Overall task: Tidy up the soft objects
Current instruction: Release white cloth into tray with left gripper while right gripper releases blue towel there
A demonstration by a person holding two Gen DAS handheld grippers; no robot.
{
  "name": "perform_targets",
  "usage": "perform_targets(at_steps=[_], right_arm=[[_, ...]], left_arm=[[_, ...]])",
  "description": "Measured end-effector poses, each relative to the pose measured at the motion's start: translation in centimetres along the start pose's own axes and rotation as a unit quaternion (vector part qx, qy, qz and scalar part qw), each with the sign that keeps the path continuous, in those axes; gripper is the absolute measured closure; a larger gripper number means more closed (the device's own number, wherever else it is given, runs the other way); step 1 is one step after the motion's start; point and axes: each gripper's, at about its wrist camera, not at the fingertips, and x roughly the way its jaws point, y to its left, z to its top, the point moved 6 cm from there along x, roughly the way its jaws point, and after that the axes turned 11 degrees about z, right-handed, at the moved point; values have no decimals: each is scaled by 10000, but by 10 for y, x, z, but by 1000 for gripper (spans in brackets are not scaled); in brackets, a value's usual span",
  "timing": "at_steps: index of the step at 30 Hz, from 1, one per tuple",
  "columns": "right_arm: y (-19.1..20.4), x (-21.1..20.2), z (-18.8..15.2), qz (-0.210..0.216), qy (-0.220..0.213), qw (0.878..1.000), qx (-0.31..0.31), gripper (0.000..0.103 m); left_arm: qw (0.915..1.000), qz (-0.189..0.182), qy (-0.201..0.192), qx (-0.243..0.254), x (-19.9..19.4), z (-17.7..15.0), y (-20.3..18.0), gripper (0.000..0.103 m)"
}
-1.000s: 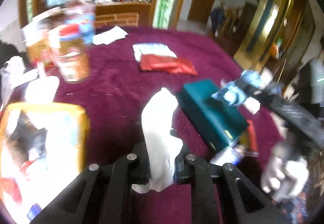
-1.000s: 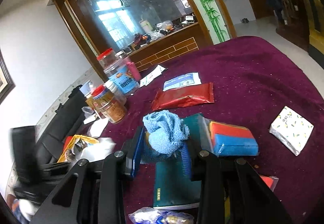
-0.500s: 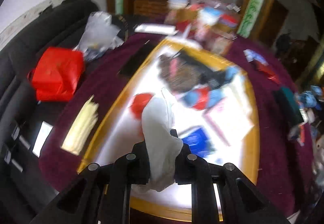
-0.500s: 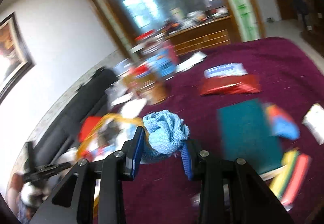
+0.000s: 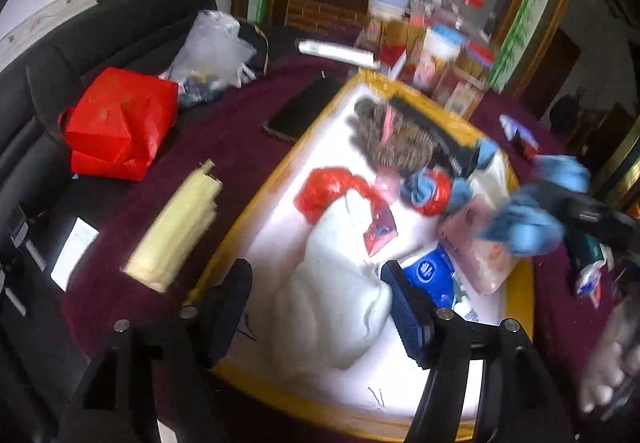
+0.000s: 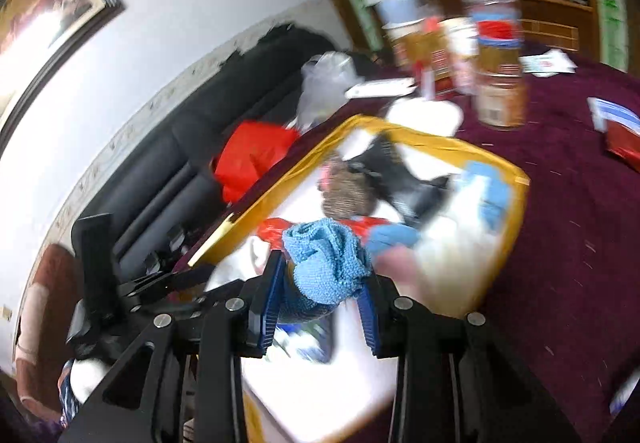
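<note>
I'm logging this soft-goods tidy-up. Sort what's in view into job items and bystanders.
Job items:
- blue knitted cloth, clamped in the right gripper
- white cloth, lying in the bin under the open left gripper
- yellow-rimmed bin holding other soft things

Bystanders:
- red bag
- black phone
- pale yellow roll
- jars

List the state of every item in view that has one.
left claw: open, holding nothing
white cloth: lying in the bin, released
right claw: shut on the blue cloth
yellow bin: open, holding soft items
jar: upright, lid on
</note>
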Motion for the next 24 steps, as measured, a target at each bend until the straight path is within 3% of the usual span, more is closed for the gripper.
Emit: perform_targets(at_steps=[5,9,13,18,24], right_arm=[[4,61,10,-308,665,9970,-238,69],[3,101,14,-497,1045,9925,-380,65],[3,112,26,-643,883,9934,-350,43],[7,70,47,-705,226,9968,-305,37],[-3,-28,34,-1229,-471,9899,-529,34]], left_arm=[[9976,-436,-256,-470,-19,-2,14,32],[9956,-648,-384,-562,-30,-2,18,32],[9931,-879,-478,-604,-39,-3,16,31],[9915,-1029,-561,-567,-47,-3,9,30],[9894,-1236,-645,-395,-60,-3,-14,30]])
